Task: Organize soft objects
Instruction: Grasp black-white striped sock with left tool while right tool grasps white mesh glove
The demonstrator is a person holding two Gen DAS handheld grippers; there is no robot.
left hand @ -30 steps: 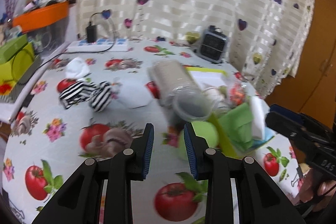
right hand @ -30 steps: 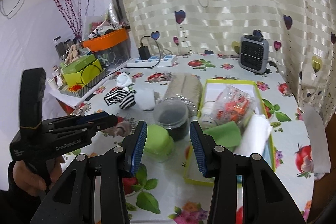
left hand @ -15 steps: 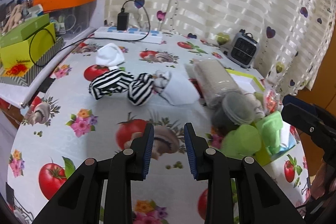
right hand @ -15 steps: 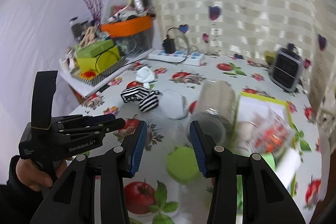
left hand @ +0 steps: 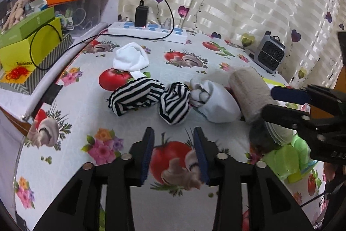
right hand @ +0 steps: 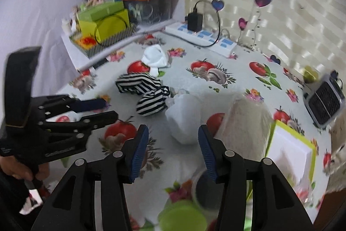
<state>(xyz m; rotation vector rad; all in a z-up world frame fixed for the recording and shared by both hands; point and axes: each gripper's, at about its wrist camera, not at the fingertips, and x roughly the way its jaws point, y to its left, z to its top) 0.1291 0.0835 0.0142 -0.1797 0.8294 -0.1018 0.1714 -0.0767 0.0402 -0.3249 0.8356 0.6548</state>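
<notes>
Soft objects: four bundles are being seen loose on the table (left hand: 216, 51), none gathered yet. A striped sock roll (left hand: 135, 95), a striped sock ball (left hand: 175, 104) and a white sock bundle (left hand: 216, 104) are lying in a touching row at mid-table; a white sock ball (left hand: 130, 58) is lying apart, towards the far left edge near the power strip (left hand: 149, 33).

Progress: the task is being judged as barely begun; every sock is left to be collected.

Left gripper (left hand: 174, 153): jaws have just been opening and are being held apart over bare tablecloth, nothing between them, just short of the striped ball.

Right gripper (right hand: 173, 146): jaws have just been opening and are being held wide, empty, with the white bundle lying just beyond them.

Left wrist view only: the row of socks is being shown sharply, with a green lid (left hand: 281, 162) at the right edge.

Right wrist view only: a yellow-rimmed tray (right hand: 311, 147) at the right edge, a likely destination, is being shown; this view is blurred.

Shared: a clear jar (left hand: 248, 90) lying on its side is being shown just beside the white bundle.
</notes>
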